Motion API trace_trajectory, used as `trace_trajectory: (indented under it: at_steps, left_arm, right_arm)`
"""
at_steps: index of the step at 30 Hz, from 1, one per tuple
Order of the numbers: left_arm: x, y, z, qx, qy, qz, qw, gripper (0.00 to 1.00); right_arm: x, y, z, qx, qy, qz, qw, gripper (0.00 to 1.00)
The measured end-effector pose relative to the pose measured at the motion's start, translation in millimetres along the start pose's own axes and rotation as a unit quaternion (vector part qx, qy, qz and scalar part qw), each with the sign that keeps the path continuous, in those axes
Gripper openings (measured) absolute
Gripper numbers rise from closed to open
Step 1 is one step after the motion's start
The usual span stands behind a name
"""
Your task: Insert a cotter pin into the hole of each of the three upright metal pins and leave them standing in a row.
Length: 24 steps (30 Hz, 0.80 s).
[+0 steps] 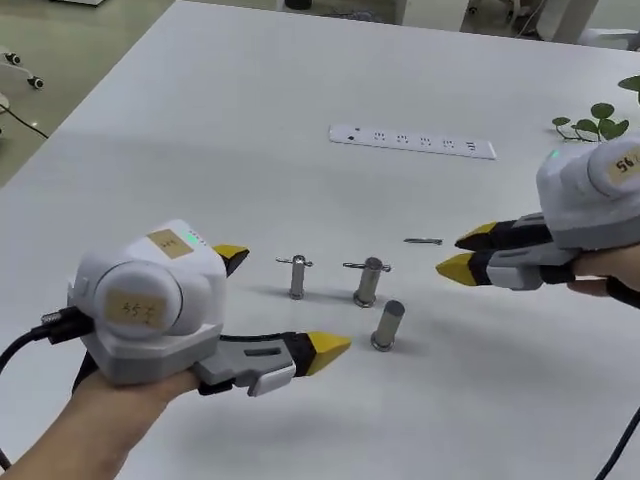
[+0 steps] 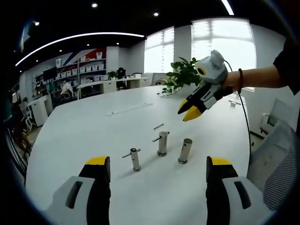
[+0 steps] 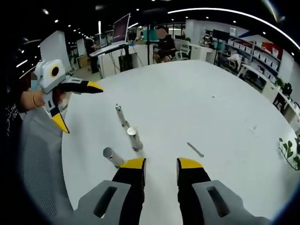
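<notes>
Quick rundown, left to right across the white table (image 1: 180, 140). Spotted the left gripper (image 1: 285, 300) hand-held well to the left of the middle pin (image 1: 368, 283), jaws spread wide and pinching nothing, yellow tips aimed toward the pins. Next up, the left pin (image 1: 297, 277), standing upright near the middle pin on its left, already wearing a cotter pin (image 1: 295, 262) through its top end. Same deal for the middle pin itself: upright, with a second cotter pin (image 1: 366, 266) poking out both sides near the head. Then the right pin (image 1: 387, 325), just beside the middle pin, to its right and a bit nearer the person, no cotter pin through it yet, slightly out of line with the other two. Couldn't tell whether dead upright or leaning a touch. Found one loose cotter pin (image 1: 423, 241) lying flat on the table, right of the middle pin and a little beyond, between that pin and the right gripper (image 1: 463, 252). Caught the right gripper hovering above the table further right of the middle pin, jaws only narrowly apart, gripping nothing, tips pointed toward the loose cotter pin with just bare table in between. Also noticed a white power strip (image 1: 412, 141) well beyond the middle pin and a leafy plant (image 1: 597, 122) far off to its right at the table edge.
</notes>
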<state>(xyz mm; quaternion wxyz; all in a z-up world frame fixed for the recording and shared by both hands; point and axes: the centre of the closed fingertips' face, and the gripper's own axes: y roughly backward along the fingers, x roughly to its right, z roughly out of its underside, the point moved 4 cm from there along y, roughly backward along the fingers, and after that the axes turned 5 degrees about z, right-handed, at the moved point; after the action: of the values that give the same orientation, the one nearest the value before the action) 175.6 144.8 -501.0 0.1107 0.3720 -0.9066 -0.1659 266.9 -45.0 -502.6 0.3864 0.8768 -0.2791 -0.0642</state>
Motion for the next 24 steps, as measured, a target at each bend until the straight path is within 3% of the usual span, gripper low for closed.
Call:
trace_trajectory:
  at_steps: [9, 20, 24]
  left_arm:
    - [-0.2, -0.1, -0.9, 0.005, 0.012, 0.001, 0.9999, 0.83]
    - [-1.7, -0.7, 2.0, 0.001, 0.016, -0.004, 0.9999, 0.82]
    - [-1.3, -0.8, 3.2, -0.001, 0.017, -0.005, 0.9998, 0.82]
  right_arm:
    - [27.8, -21.6, -1.3, -0.030, 0.007, -0.005, 0.9995, 0.18]
    - [62.8, -60.0, 15.5, -0.081, 0.050, -0.008, 0.9954, 0.13]
    - [69.1, -70.5, 21.4, -0.087, 0.036, -0.014, 0.9955, 0.11]
